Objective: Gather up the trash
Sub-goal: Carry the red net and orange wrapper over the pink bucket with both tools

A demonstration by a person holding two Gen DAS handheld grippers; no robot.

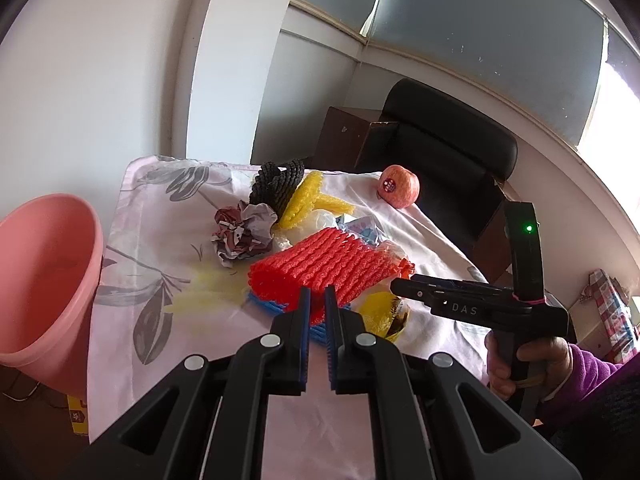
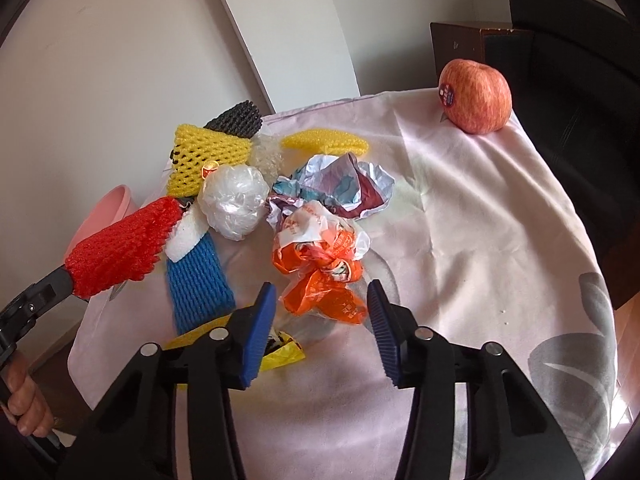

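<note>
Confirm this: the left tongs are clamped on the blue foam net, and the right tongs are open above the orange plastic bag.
Wrong net. The right wrist view shows the left tongs clamped on the red foam net; the blue foam net lies on the table. The right tongs are open above the orange plastic bag.

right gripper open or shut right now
Open: the right gripper has its blue pads spread wide, either side of the orange plastic bag, not touching it.

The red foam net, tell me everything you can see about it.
The red foam net is a soft mesh fruit sleeve, bright red, ribbed, flattened into a tube. The left gripper is shut on one end, holding it lifted and tilted above the blue net and the tablecloth. Its free end points toward the trash pile. Nothing else visibly touches it.
</note>
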